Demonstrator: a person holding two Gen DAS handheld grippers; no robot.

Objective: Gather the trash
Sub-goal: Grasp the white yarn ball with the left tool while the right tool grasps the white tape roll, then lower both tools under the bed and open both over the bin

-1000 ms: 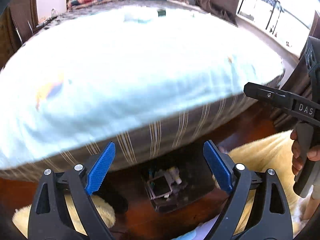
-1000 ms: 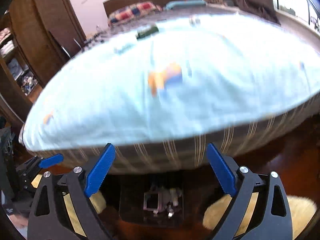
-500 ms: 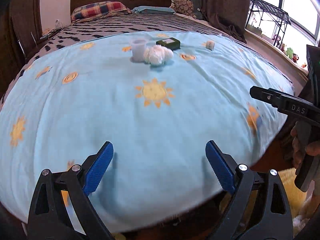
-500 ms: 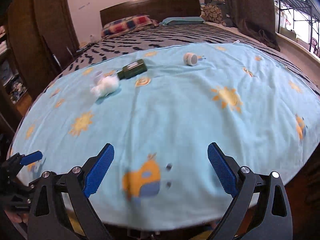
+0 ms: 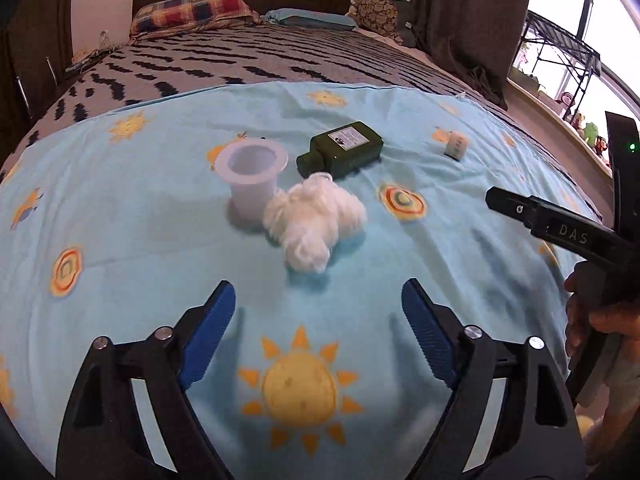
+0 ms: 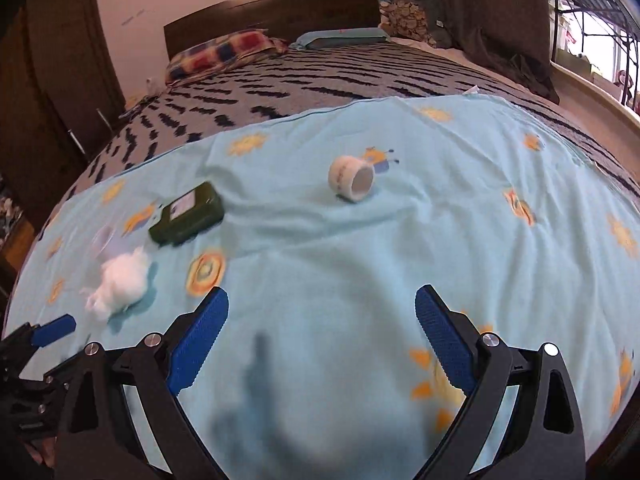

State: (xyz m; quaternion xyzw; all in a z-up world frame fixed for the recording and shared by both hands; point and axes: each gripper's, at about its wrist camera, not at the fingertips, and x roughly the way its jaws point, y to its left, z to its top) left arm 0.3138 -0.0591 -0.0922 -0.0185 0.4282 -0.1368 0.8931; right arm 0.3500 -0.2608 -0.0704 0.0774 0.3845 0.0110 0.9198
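Note:
On the light blue sheet (image 5: 140,248) lie a white fluffy wad (image 5: 316,224), a translucent plastic cup (image 5: 252,176) standing upright, a flat dark green bottle (image 5: 342,150) on its side and a small white tape roll (image 5: 456,145). My left gripper (image 5: 318,312) hovers just short of the wad, jaws closing with nothing between them. My right gripper (image 6: 322,320) is open and empty above bare sheet, the tape roll (image 6: 352,178) well ahead of it, the green bottle (image 6: 188,216) and the wad (image 6: 118,280) off to its left.
A grey patterned blanket (image 5: 248,60) covers the far half of the bed, with a plaid pillow (image 5: 192,10) and headboard behind. A dark curtain (image 5: 460,20) and a metal rack (image 5: 560,64) by the window stand at the right. A hand (image 5: 600,320) holds the other gripper's handle.
Both views swept up from the floor and the bed's edge and over the bed. The wad, cup, bottle and tape roll have grown much nearer. Both grippers stayed empty.

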